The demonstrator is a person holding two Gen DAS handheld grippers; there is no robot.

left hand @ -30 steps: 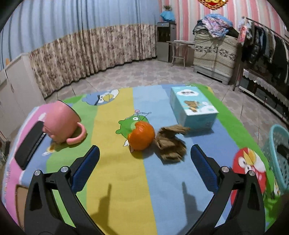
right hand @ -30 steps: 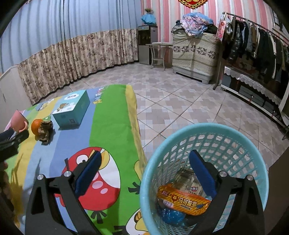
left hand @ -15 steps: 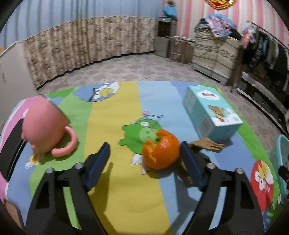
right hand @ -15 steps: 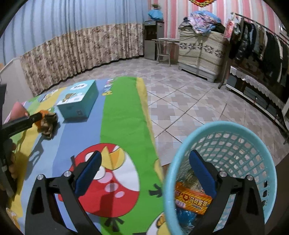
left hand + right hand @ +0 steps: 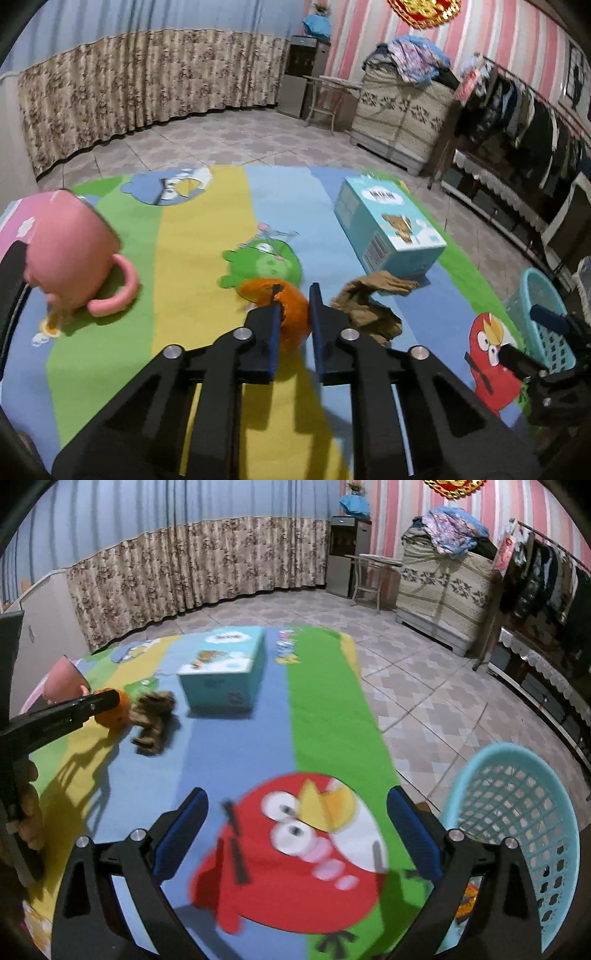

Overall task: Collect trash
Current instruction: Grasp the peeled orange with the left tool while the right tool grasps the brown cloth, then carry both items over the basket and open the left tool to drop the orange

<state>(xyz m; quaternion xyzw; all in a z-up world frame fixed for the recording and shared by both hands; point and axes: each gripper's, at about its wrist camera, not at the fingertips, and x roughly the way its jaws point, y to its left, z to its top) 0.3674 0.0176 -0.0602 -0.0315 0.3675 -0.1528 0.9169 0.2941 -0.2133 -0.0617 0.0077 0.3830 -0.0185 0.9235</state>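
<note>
On the left edge of the striped cartoon mat [image 5: 199,236] a pink mug [image 5: 70,254] lies tipped on its side, handle toward the middle; next comes the left gripper [image 5: 293,295], its 2 fingers [image 5: 271,334] drawn in tight on the orange peel [image 5: 293,317], which is pinched between the blue pads and sits low over the mat's yellow stripe; just right of the peel, apart from the fingers, a crumpled brown scrap [image 5: 365,306] lies on the blue stripe; behind the scrap stands a light blue carton [image 5: 388,232], its near corner close to the scrap; farther right, a red bird print on the mat; at the mat's right edge, on the tiled floor [image 5: 424,686], stands the turquoise basket [image 5: 517,812], with a wrapper [image 5: 466,901] showing through its mesh; the right gripper [image 5: 297,834] hovers over the red bird print with its 2 fingers spread wide and nothing between them, the basket's rim just beside its right finger; a hand [image 5: 29,812] grips the left tool's handle at the far left of the right wrist view.
</note>
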